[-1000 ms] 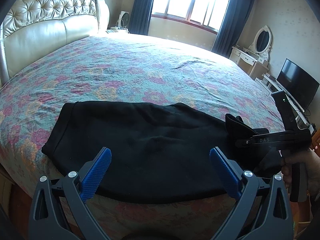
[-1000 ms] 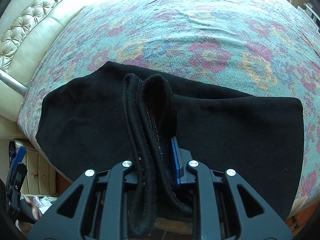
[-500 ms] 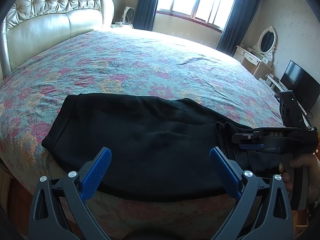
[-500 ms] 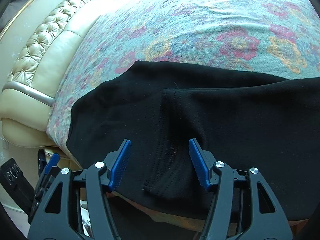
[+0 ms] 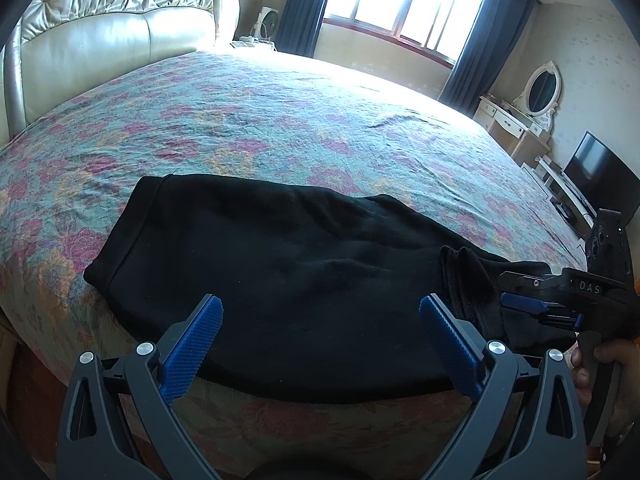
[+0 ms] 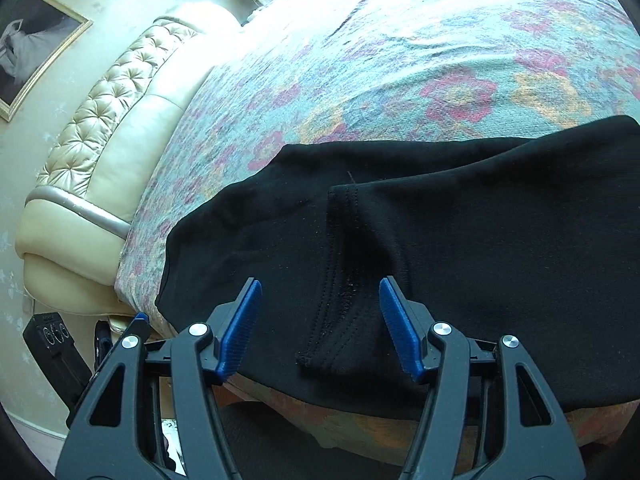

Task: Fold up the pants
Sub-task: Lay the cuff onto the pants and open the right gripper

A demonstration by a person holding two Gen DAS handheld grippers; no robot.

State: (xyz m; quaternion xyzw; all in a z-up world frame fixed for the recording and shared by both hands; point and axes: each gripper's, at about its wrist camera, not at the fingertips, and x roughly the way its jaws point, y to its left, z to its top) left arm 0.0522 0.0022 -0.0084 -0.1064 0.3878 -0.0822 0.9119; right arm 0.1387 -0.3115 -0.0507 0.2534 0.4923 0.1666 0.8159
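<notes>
Bed (image 5: 280,120): large, floral cover, filling the upper field of both views; tufted cream headboard (image 5: 100,32) at 10 o'clock in the left wrist view.

Pants (image 5: 280,264): black, lying flat along the near edge of the bed, waistband end at 9 o'clock in the left wrist view, near border hanging slightly over the bed edge. Hemmed cuff end (image 6: 340,280) folded back onto the main body, resting on top in the right wrist view at centre, stitching visible.

Change noted: 1 second ago, cuff clamped upright in the right gripper; now released and lying on the cloth. Judged: 1 fold laid down, garment roughly halved in length; further fold likely outstanding, plus smoothing of the ridge at the cuff.

Right gripper (image 6: 320,320): jaws wide apart, nothing held, blue pads either side of the cuff without touching it. Also visible from the side at 3 o'clock in the left wrist view, person's hand (image 5: 600,364) on its handle.

Left gripper (image 5: 320,340): jaws wide apart, nothing held, hovering at the near bed edge above the pants.

Writing: "DAS" in white letters on the right gripper body (image 5: 590,286). No other legible text; framed picture (image 6: 32,40) at 10 o'clock in the right wrist view carries none readable.
</notes>
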